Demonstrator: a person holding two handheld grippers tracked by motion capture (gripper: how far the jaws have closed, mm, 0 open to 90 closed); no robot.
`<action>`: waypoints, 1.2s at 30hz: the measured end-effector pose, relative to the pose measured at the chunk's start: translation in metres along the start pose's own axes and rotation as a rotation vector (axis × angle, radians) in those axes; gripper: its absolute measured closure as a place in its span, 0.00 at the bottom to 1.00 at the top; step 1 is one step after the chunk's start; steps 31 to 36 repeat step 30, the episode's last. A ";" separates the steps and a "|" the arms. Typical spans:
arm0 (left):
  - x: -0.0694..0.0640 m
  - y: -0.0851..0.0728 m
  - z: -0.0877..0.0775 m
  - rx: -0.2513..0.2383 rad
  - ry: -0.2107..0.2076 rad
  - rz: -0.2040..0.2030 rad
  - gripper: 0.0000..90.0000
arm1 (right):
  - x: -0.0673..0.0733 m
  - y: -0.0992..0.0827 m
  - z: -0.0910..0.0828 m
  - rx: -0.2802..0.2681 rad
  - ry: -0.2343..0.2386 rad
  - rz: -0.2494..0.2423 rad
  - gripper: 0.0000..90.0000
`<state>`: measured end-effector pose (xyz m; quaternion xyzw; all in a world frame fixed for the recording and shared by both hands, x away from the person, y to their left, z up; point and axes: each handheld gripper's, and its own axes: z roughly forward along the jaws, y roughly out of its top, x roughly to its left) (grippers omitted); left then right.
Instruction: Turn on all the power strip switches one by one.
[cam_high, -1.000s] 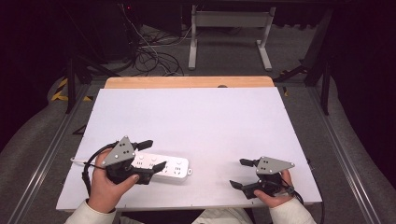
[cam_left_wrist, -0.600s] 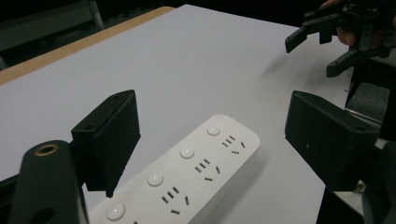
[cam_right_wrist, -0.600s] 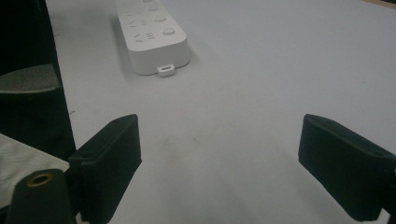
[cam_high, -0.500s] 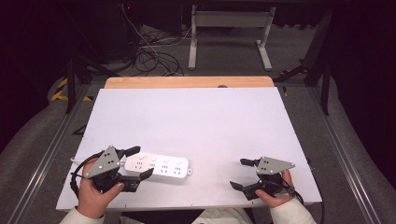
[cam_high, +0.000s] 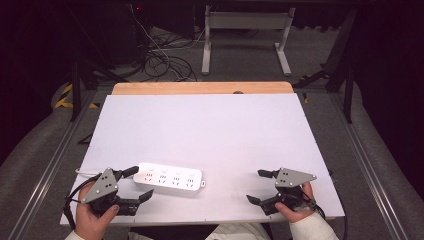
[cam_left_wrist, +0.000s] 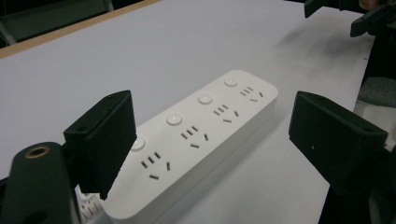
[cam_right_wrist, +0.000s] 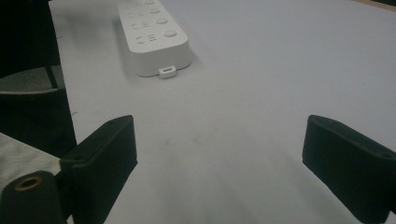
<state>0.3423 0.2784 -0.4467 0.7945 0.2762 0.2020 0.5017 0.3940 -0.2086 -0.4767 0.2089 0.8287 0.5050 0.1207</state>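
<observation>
White power strip (cam_high: 169, 177) flat near front-left table (cam_high: 210, 125) edge. Left gripper (cam_high: 136, 184) jaws spread, straddling its near end: centre, then close squarely. Right gripper (cam_high: 261, 187) jaws spread, empty, well apart.

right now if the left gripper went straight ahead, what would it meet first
The left gripper would meet the white rectangular plastic power strip, whose near end already lies between its open jaws. How high it sits above the strip is unclear.

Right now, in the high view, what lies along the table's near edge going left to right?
Left tool → white power strip → bare table surface → right tool.
</observation>
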 end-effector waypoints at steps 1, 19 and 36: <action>0.001 -0.003 0.000 -0.002 0.002 -0.003 0.16 | 0.000 0.000 0.000 0.001 0.001 -0.001 0.11; 0.011 -0.043 -0.010 0.057 -0.003 -0.077 0.14 | 0.000 -0.001 0.000 0.015 -0.009 -0.003 0.11; 0.007 -0.038 -0.005 0.071 0.031 -0.032 0.14 | -0.001 -0.002 0.002 0.034 -0.016 -0.004 0.11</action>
